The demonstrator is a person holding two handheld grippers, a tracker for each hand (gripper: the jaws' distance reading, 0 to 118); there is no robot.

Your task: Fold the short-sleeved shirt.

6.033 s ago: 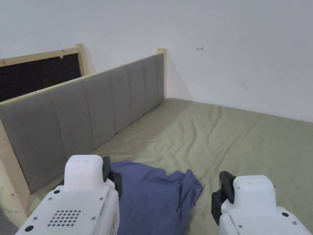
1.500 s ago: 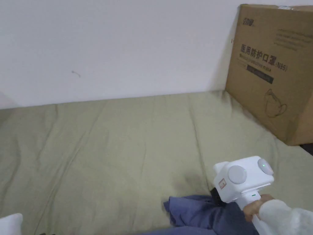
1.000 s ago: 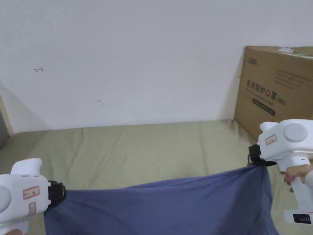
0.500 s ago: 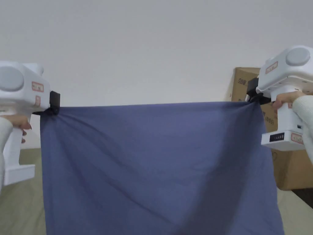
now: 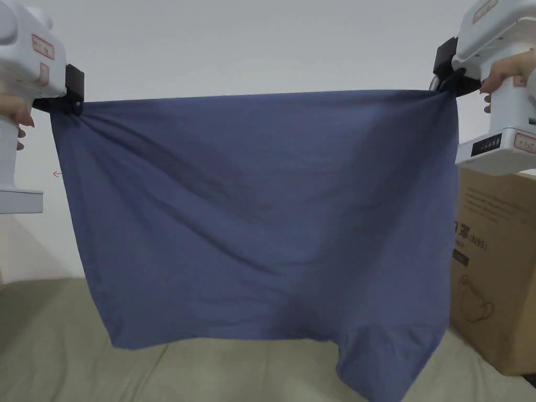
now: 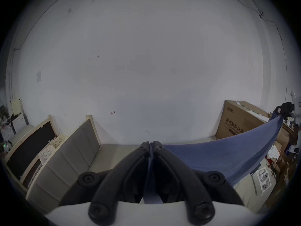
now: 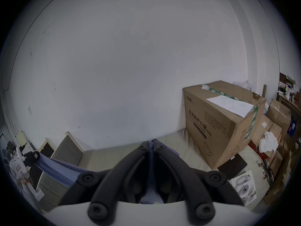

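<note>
Hanging in the air above the bed (image 5: 63,335), one blue short-sleeved shirt (image 5: 251,209), spread flat and facing the head camera, its taut top edge running level from left to right. Long axis lying sideways along that stretched edge; shorter drop pointing down toward the olive sheet, the lower edge clear of the bed, with the lower right corner sagging lowest near the bed's right side.

Gripping the top left corner, the left tongs (image 5: 70,107), pressed together on the cloth; in the left gripper view the two black jaws meeting with a strip of blue fabric pinched between them (image 6: 151,145). Gripping the top right corner, the right tongs (image 5: 445,78), likewise clamped on the cloth; in the right gripper view the jaws closing on a fold of blue fabric (image 7: 151,144). Two tongs in all, each held by a hand, left hand (image 5: 15,112) and right hand (image 5: 510,70).

Standing on the bed at its right edge against the wall, one large cardboard box (image 5: 497,261), taped shut, contents hidden. Lying on its top, one white sheet of paper (image 7: 231,104). Rising along the bed's left edge, one grey padded headboard (image 6: 65,157).
</note>
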